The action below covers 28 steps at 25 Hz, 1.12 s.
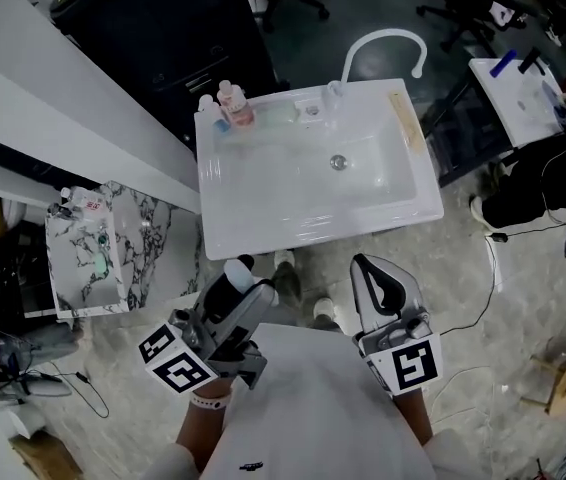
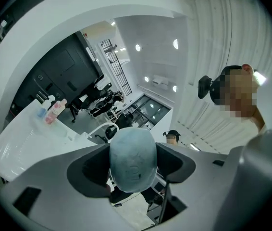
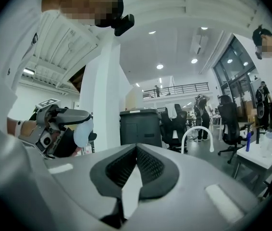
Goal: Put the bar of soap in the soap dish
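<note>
A white sink is seen on a grey mottled floor, with a curved tap at its far edge and small bottles at its far left corner. The basin is bare. The bar of soap is clamped between the jaws of the left gripper, held near the sink's near edge. The right gripper is closed on nothing, just to the right. Open floor is left on the sink's right and near sides; a marbled counter stands to its left.

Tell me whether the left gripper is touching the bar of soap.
Touching. The left gripper view shows the left gripper with its jaws closed on the pale blue bar of soap, one pad pressed against each side.
</note>
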Tool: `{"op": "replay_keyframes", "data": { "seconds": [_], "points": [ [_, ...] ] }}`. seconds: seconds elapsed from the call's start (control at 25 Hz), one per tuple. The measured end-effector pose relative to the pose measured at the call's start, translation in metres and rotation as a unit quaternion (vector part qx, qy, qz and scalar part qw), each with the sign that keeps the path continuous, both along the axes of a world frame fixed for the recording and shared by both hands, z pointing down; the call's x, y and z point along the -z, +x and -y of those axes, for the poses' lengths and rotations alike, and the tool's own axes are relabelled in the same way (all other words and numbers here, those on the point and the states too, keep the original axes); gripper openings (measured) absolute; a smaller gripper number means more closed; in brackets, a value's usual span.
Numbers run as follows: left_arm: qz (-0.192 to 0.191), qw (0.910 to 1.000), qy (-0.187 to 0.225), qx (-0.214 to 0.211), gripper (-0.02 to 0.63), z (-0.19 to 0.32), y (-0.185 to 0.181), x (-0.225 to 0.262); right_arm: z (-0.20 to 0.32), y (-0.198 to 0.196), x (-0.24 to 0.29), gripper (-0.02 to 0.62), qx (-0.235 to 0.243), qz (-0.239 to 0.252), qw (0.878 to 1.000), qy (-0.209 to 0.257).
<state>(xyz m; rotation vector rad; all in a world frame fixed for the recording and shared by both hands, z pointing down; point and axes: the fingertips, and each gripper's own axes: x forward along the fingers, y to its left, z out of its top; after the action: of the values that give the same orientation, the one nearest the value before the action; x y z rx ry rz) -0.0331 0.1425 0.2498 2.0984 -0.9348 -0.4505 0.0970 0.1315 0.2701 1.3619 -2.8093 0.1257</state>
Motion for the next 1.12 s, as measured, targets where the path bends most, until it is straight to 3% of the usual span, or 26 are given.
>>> {"op": "replay_keyframes", "data": {
  "seconds": [0.28,0.48,0.84,1.12],
  "points": [
    [-0.012,0.9998,-0.010,-0.015,0.293,0.059,-0.034,-0.007,0.061,-0.038,0.002,0.006,-0.007,-0.011,1.000,-0.003],
    [-0.056,0.9981,-0.017,-0.021,0.293,0.101,-0.062,-0.011,0.104,-0.065,0.006,0.006,-0.012,-0.015,1.000,-0.003],
    [-0.054,0.9975,0.002,-0.046,0.293,0.171,-0.097,-0.008,0.165,-0.098,0.018,0.006,-0.043,-0.033,0.998,0.013],
    [-0.050,0.9969,-0.021,-0.057,0.293,0.205,-0.111,-0.027,0.197,-0.113,0.012,0.006,-0.061,-0.044,0.997,0.002]
  ]
}}
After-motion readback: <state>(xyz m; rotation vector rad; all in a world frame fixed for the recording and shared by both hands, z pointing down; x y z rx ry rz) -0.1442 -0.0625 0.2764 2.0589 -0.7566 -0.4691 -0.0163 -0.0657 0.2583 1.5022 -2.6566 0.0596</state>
